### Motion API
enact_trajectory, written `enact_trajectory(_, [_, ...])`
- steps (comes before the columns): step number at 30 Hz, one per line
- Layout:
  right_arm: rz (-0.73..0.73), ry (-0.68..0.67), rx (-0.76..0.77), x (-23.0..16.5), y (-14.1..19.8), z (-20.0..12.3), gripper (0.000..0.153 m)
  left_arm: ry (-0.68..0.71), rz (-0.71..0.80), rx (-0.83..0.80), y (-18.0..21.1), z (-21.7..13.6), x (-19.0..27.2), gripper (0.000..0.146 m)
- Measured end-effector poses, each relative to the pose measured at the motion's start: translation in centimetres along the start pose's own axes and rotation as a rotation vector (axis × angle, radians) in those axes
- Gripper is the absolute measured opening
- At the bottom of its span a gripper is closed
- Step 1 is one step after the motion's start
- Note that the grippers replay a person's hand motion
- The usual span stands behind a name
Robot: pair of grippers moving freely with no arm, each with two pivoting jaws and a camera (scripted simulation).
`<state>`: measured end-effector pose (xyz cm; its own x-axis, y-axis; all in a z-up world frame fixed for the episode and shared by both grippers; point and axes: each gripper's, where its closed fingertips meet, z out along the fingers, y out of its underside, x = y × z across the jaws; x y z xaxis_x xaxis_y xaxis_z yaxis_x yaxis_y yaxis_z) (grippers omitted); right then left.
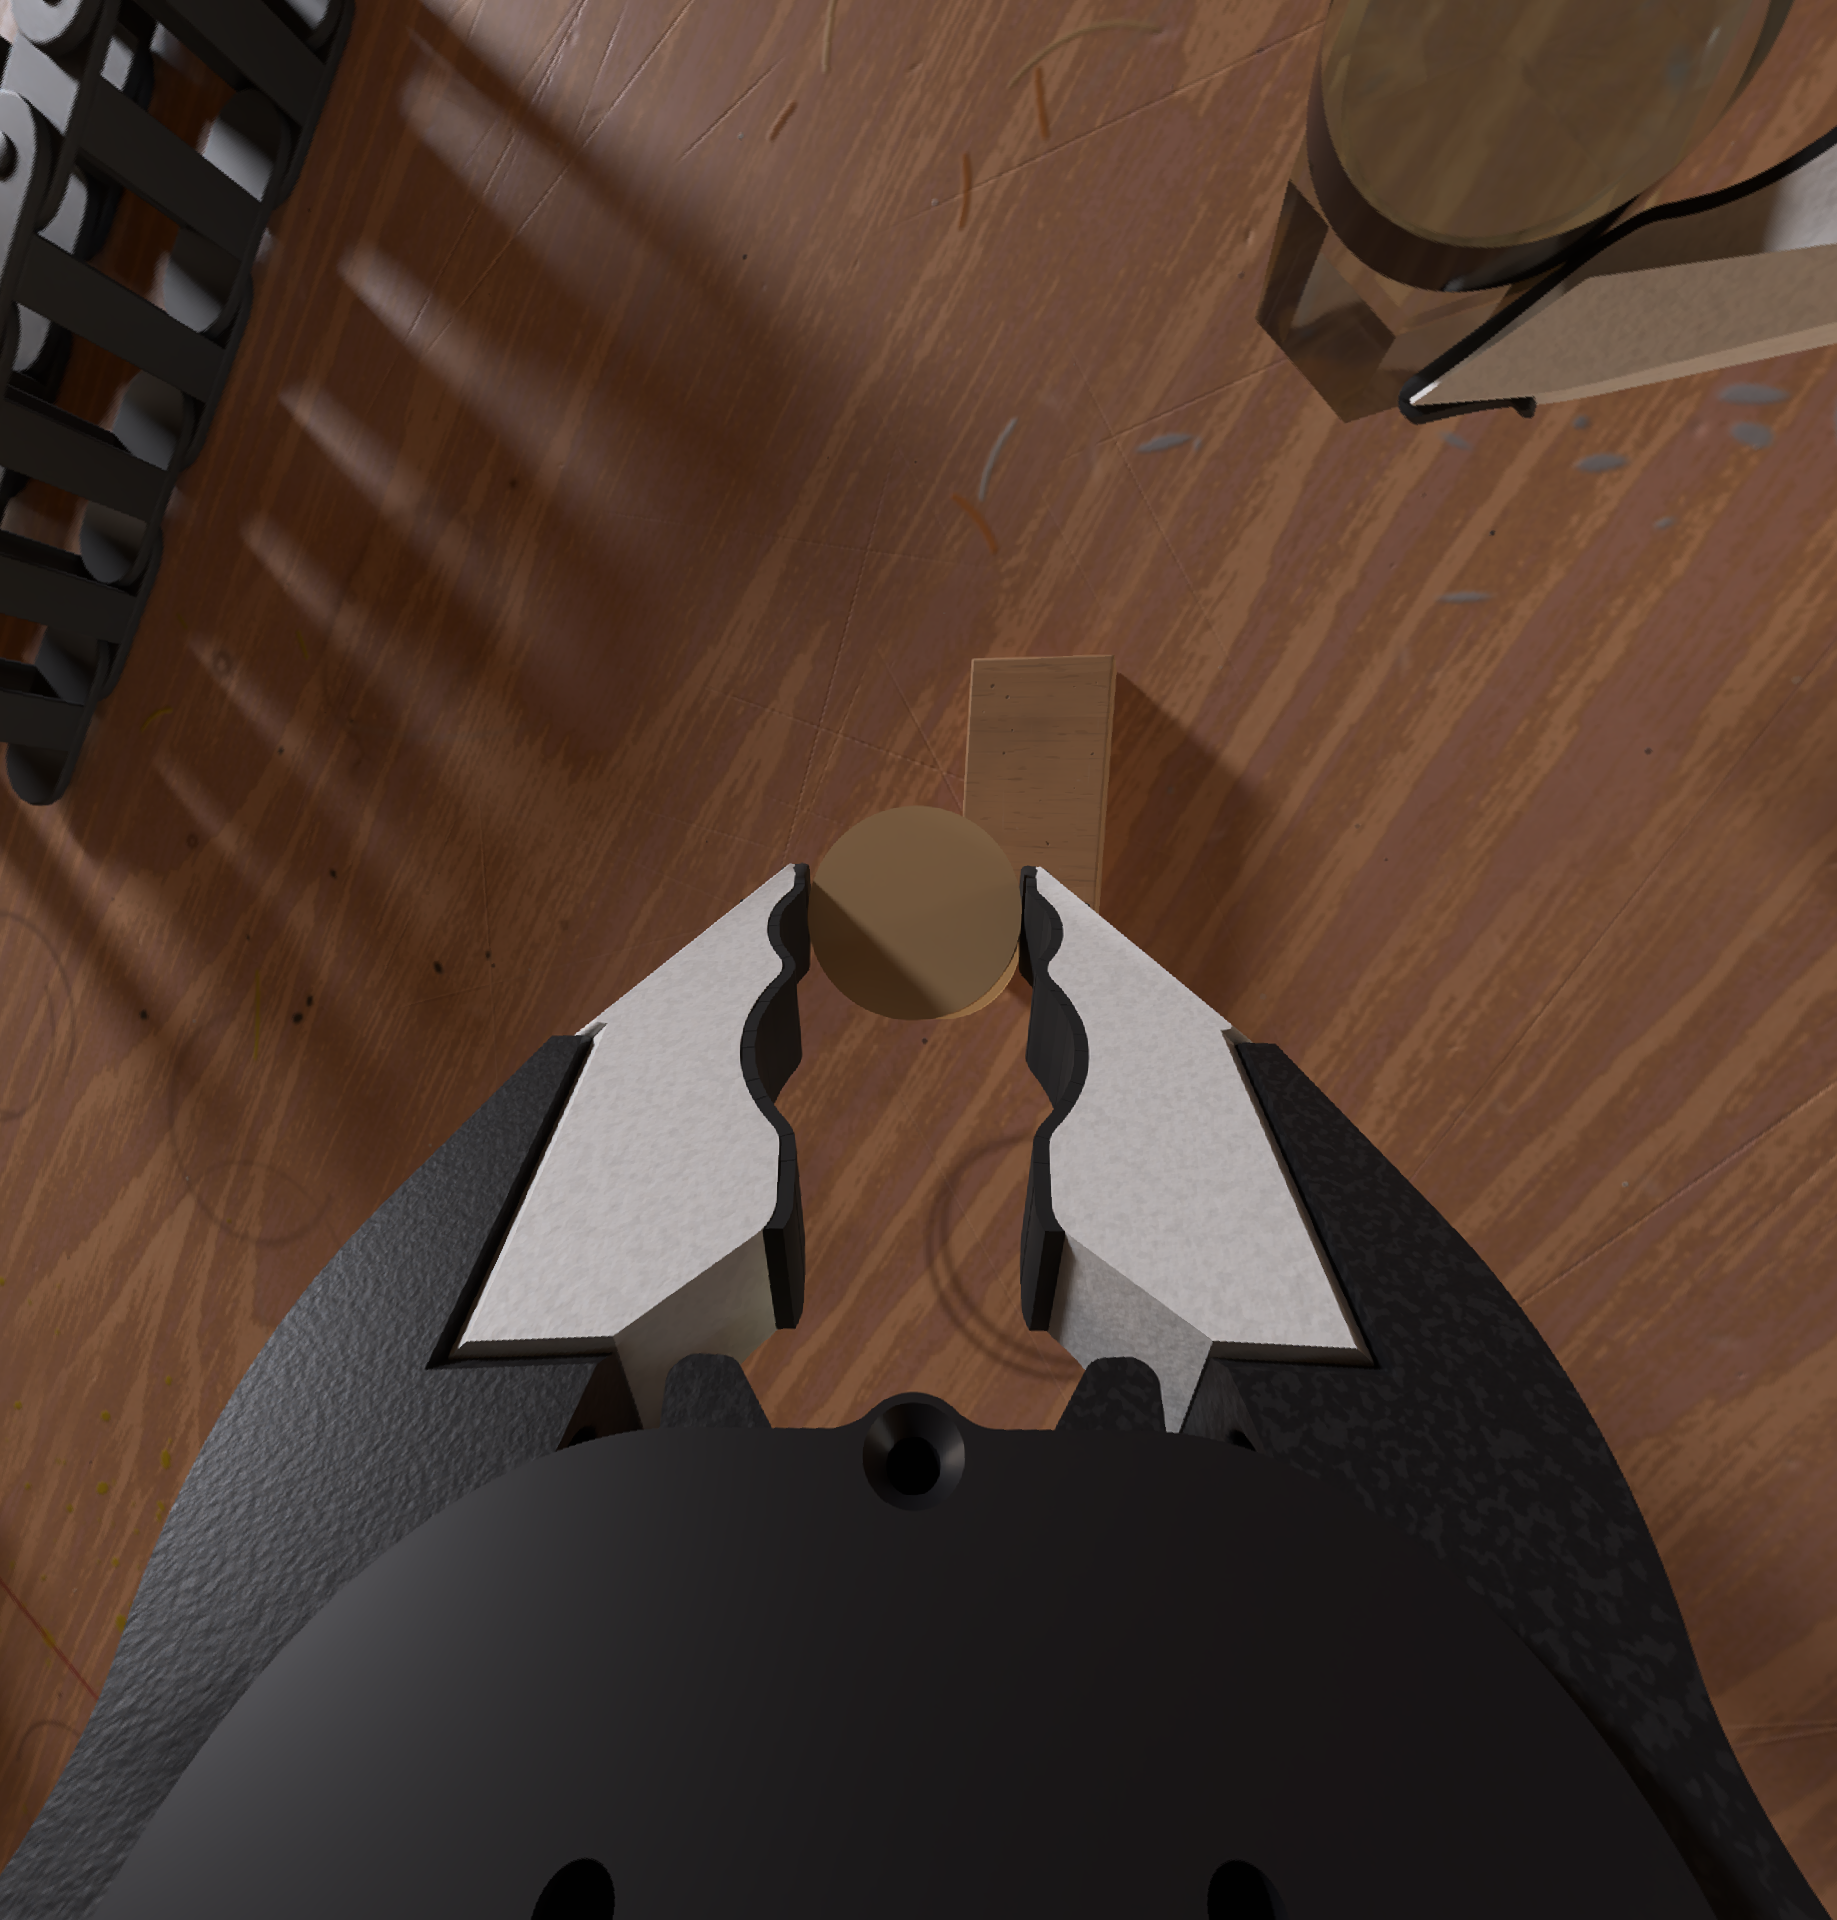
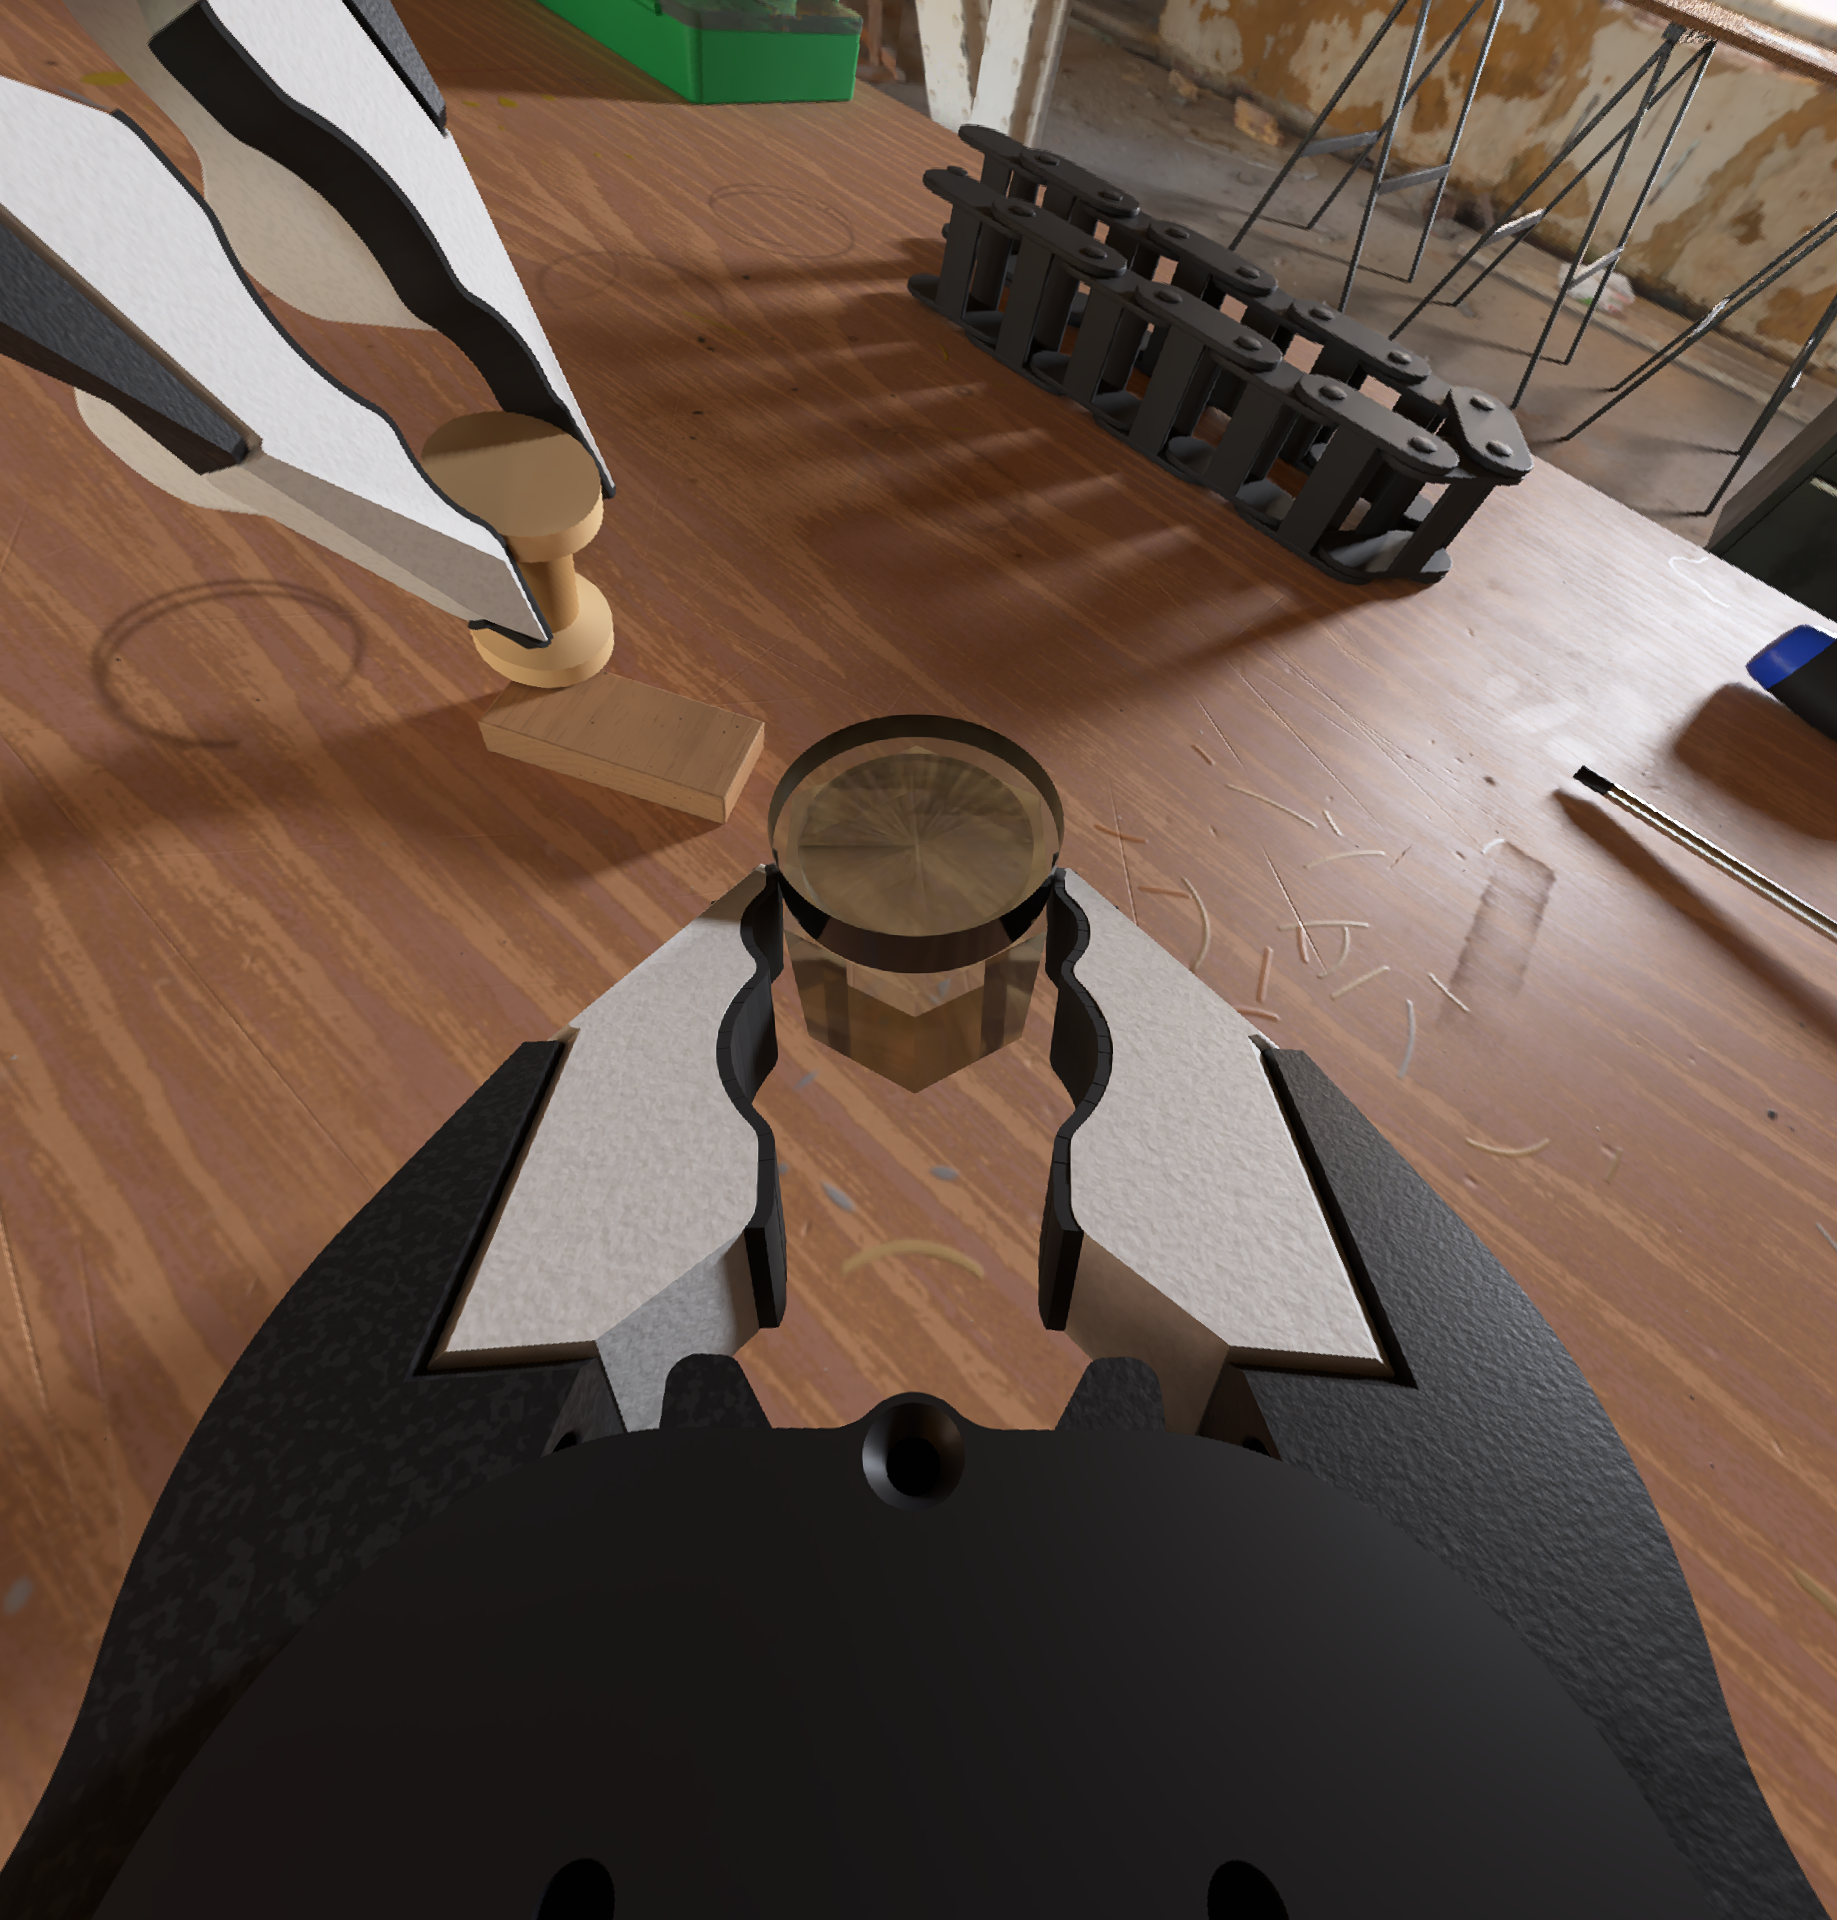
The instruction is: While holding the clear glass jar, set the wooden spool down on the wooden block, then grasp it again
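Worktop (image 2: 997, 582) of reddish-brown wood grain carries everything here, scattered with pale shavings. The left tool (image 1: 914, 914) has its two white, black-lined fingers closed onto the light wooden spool (image 1: 912, 914), gripping it at the top flange; in the right wrist view the same left tool (image 2: 540, 561) reaches down from the upper left, and the spool (image 2: 540, 551) stands upright with its lower flange at the near-left corner of the pale rectangular wooden block (image 2: 623, 753). Whether the spool touches the block or sits just above it cannot be told. The block (image 1: 1039, 758) lies flat on the worktop, just beyond the spool in the left wrist view.

The right tool (image 2: 914, 914) is closed partway on the clear glass jar (image 2: 914, 894), its fingertips pressed to the jar's sides just below the round top. The jar is held off the worktop and nothing can be made out inside it. It also shows at the upper right of the left wrist view (image 1: 1516, 135).

A black plastic cable-drag chain (image 2: 1226, 353) lies farther back, a green box (image 2: 727, 42) at the far edge.
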<state>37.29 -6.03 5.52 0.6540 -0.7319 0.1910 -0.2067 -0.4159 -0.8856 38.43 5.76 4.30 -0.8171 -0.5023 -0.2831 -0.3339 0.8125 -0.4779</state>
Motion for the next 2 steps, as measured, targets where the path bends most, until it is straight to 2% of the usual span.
enact_trajectory(2, [-0.001, 0.0, -0.001, 0.01, 0.03, 0.01, 0.051, 0.01, 0.0, 0.002, 0.05, -0.08, 0.05, 0.04])
